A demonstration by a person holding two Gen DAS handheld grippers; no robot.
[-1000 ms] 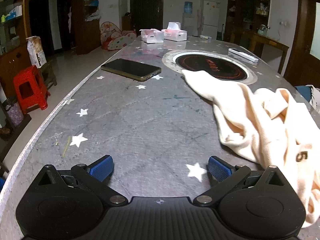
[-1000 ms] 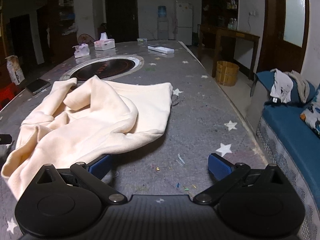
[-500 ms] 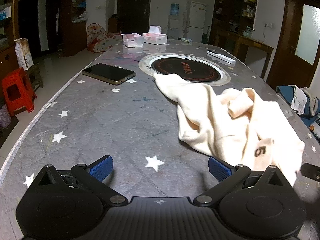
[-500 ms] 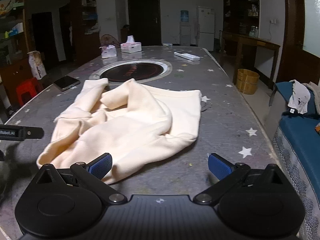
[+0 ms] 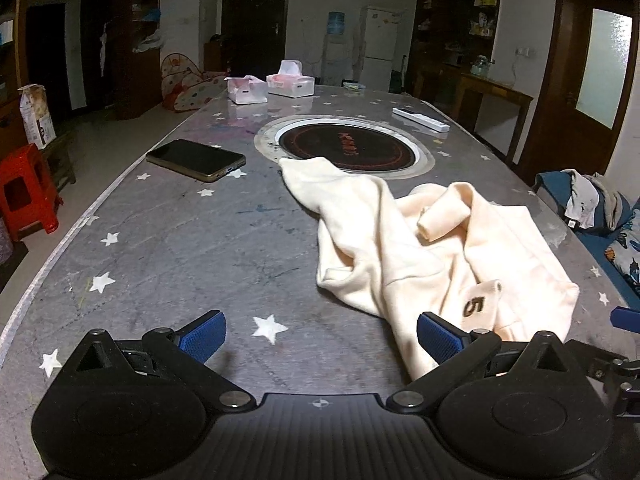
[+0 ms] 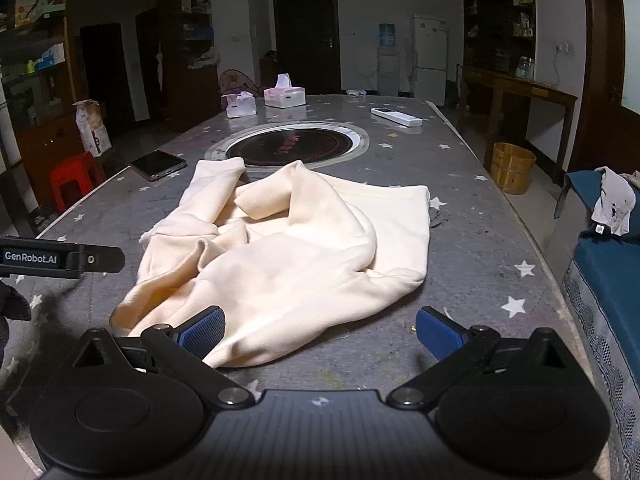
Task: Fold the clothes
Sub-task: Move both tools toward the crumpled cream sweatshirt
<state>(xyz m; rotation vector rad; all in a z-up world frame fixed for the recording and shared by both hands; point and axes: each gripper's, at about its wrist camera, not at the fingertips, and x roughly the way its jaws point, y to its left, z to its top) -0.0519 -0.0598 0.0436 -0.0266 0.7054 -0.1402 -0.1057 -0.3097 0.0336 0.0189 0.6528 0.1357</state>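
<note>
A cream sweatshirt [image 5: 420,252] lies crumpled on the grey star-patterned table [image 5: 180,248], with a "5" patch near its front edge. It also shows in the right wrist view [image 6: 288,256]. My left gripper [image 5: 320,336] is open and empty, just left of the garment's near edge; its right fingertip is close to the cloth. My right gripper [image 6: 320,332] is open and empty at the garment's near hem, its left fingertip at the cloth edge. The left gripper's body [image 6: 60,258] shows at the left of the right wrist view.
A phone [image 5: 196,159] lies at the left of the table. A round inset hotplate [image 5: 344,148] is behind the garment. Two tissue boxes [image 5: 290,82] and a white remote [image 5: 420,119] sit at the far end. A red stool [image 5: 26,192] stands left; a blue sofa [image 6: 608,280] stands right.
Both grippers have pulled back and swung toward the sweatshirt, so the whole garment now shows in each view. The garment itself has not moved. Both stay open.
</note>
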